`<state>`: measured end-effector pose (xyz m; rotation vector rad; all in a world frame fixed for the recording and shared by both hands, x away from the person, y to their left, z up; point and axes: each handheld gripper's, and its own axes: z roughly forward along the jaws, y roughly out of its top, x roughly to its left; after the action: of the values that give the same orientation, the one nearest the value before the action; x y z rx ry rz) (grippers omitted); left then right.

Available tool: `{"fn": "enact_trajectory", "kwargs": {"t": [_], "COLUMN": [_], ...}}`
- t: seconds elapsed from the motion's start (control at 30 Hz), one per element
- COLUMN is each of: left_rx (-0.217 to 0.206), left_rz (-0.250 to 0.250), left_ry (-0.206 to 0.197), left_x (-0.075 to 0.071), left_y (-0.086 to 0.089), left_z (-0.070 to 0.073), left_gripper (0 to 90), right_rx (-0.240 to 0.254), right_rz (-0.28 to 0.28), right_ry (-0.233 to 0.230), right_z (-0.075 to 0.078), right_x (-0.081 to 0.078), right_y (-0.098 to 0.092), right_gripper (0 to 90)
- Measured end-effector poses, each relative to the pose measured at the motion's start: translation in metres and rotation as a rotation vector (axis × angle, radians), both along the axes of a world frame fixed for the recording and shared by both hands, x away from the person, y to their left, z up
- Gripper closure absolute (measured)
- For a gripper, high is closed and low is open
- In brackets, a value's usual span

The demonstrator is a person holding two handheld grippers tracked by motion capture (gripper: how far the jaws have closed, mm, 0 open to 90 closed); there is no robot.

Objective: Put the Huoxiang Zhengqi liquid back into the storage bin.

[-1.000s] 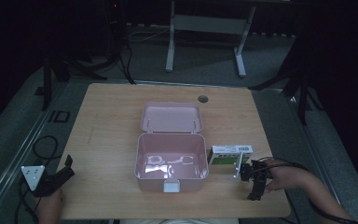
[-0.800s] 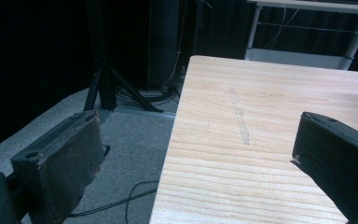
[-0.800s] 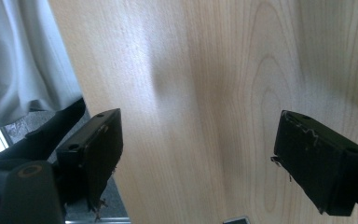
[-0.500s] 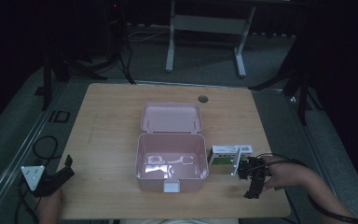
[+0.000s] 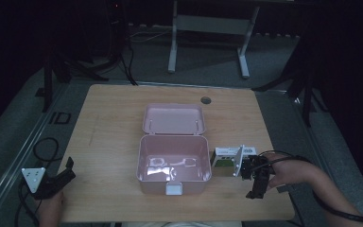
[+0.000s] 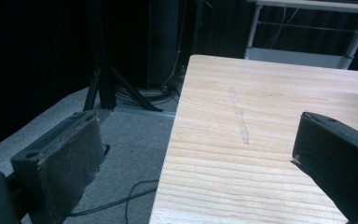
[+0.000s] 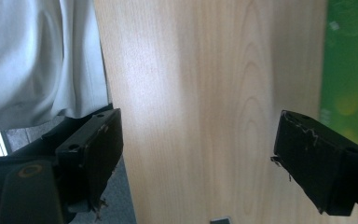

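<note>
I see the light wooden bench (image 5: 123, 142) with a pale pink plastic lunch box (image 5: 173, 163) near its middle, hinged lid (image 5: 173, 119) thrown back flat toward the far edge. The box interior looks bare apart from glare on the bottom; a white latch (image 5: 174, 189) sits on its near wall.

Just beside the box's right wall lies a small white-and-green cardboard carton (image 5: 228, 158). I cannot tell whether carton and box touch.

My right tool (image 5: 256, 185) is at the bench's near right, just beside the carton, held in the right hand (image 5: 288, 172), with its jaws pointing back toward the near edge. In the right gripper view its jaws stand wide apart over bare wood, nothing between them; a green surface (image 7: 349, 70) runs along that view's right edge, and white cloth (image 7: 37, 56) shows past the bench edge.

My left tool (image 5: 56, 179) is at the near left corner, at the bench edge. In the left gripper view its jaws are spread, empty, straddling the bench edge with grey floor (image 6: 121, 154) below.
</note>
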<state>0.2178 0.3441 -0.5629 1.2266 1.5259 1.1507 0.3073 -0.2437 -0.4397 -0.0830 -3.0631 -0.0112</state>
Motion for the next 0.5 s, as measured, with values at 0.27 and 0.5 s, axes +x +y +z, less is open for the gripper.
{"fn": "enact_trajectory", "kwargs": {"t": [0.27,0.5], "left_rx": [-0.001,-0.003], "left_rz": [0.000,-0.004], "left_ry": [0.000,-0.001], "left_x": [0.000,0.000], "left_y": [0.000,0.000], "left_z": [0.000,0.000], "left_gripper": [2.1,2.1], "right_rx": [0.012,0.000], "right_rz": [0.025,0.029], "right_ry": [-0.068,-0.107], "right_z": [0.026,0.038], "right_x": [0.011,0.029], "right_y": [0.004,0.002], "right_gripper": [16.5,22.1]}}
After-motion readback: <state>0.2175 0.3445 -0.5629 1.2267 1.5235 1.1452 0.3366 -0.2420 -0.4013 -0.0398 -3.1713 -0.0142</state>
